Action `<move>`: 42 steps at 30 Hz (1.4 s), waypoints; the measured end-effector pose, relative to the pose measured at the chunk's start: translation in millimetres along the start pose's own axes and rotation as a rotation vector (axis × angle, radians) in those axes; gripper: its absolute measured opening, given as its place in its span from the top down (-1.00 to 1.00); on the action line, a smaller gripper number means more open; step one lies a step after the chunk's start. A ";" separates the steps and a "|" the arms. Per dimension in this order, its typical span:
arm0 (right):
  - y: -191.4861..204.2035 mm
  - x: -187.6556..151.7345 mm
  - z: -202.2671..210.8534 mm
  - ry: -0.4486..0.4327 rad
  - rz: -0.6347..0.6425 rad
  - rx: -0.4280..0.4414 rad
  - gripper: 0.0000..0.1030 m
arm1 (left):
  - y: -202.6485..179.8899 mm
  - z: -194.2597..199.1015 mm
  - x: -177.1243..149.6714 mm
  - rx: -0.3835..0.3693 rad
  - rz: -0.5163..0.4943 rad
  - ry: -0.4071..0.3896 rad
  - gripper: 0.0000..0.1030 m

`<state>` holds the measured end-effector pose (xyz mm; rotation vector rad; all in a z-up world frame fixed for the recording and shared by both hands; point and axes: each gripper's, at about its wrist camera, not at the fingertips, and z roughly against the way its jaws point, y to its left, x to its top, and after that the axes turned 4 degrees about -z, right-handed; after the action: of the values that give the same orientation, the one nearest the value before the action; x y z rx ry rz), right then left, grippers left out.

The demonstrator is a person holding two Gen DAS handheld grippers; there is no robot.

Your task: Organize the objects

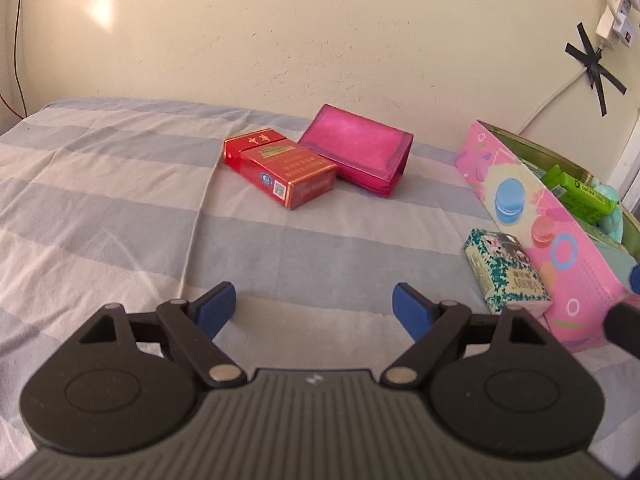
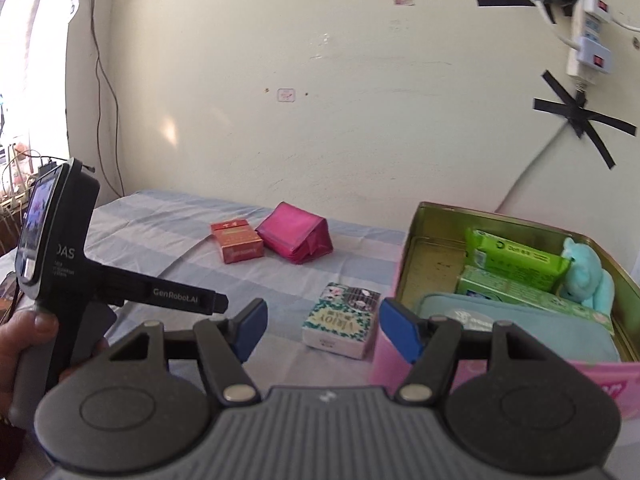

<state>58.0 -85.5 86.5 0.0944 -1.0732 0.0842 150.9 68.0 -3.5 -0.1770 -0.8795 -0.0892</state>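
Left gripper (image 1: 314, 308) filled the bottom of the left wrist view, jaws spread, nothing between the blue pads; it hung over the striped bedsheet (image 1: 120, 208), grasping nothing. Right gripper (image 2: 320, 330) sat low centre in the right wrist view, likewise spread and empty; its right pad overlapped the near corner of the pink tin (image 2: 520, 376) in the picture, contact could not be judged.

Nearest loose item: the green floral pack (image 2: 340, 328), lower centre of the right wrist view, lying on the sheet just beside the tin's left wall, apparently touching it. Judged light, thin card, crushable; best taken across its two long narrow sides, gentle squeeze.

Inside the tin, right of frame: a pale blue pouch (image 2: 520, 332), green wipes packs (image 2: 516, 260), a teal soft toy (image 2: 588, 276); bare floor remained at the tin's far-left corner.

Farther, mid-frame: the red cigarette box (image 1: 280, 172), lid end towards the wall; stiff card, light, glossy so possibly slippery; grip across the short width at mid-body. Touching it on its right, the magenta wallet (image 1: 356, 150); soft, looked like stacked folds, likely to sag or splay; better pinched across the thick folded edge.

Beyond: cream wall (image 1: 320, 40), taped cables upper right.
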 end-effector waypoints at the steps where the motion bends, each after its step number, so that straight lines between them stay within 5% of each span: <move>1: 3.4 1.2 -3.2 0.003 0.010 0.005 -0.25 | 0.8 0.4 0.1 -0.006 0.003 -0.001 -0.70; 6: 21.0 1.4 -15.1 0.023 0.106 0.010 -0.25 | 2.7 0.8 8.2 -0.113 0.023 0.004 -0.70; 12: 10.6 -23.1 3.4 0.011 0.122 0.082 -0.33 | -23.9 -9.4 44.4 -0.418 -0.116 -0.018 -0.78; 17: -8.2 -49.5 10.4 0.033 0.024 0.096 -0.35 | -50.2 -40.4 66.3 -0.548 -0.319 -0.040 -0.91; 24: -37.3 -65.1 5.5 0.068 -0.147 0.149 -0.34 | -64.1 -88.4 64.0 -0.721 -0.304 0.070 -0.91; 27: -47.4 -65.7 2.1 0.079 -0.207 0.178 -0.35 | -69.2 -94.4 58.7 -0.759 -0.318 0.131 -0.86; 31: -51.6 -64.9 0.7 0.078 -0.234 0.200 -0.35 | -71.7 -72.8 50.7 -0.811 -0.378 0.115 -0.85; 42: -44.0 -67.7 11.8 0.132 -0.150 0.166 -0.47 | -81.1 -7.7 -3.3 -0.900 -0.414 0.145 -0.88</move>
<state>20.6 -132.0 31.0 0.3145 -0.9230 0.0431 142.4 -13.1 -1.3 -0.8146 -0.6686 -0.8789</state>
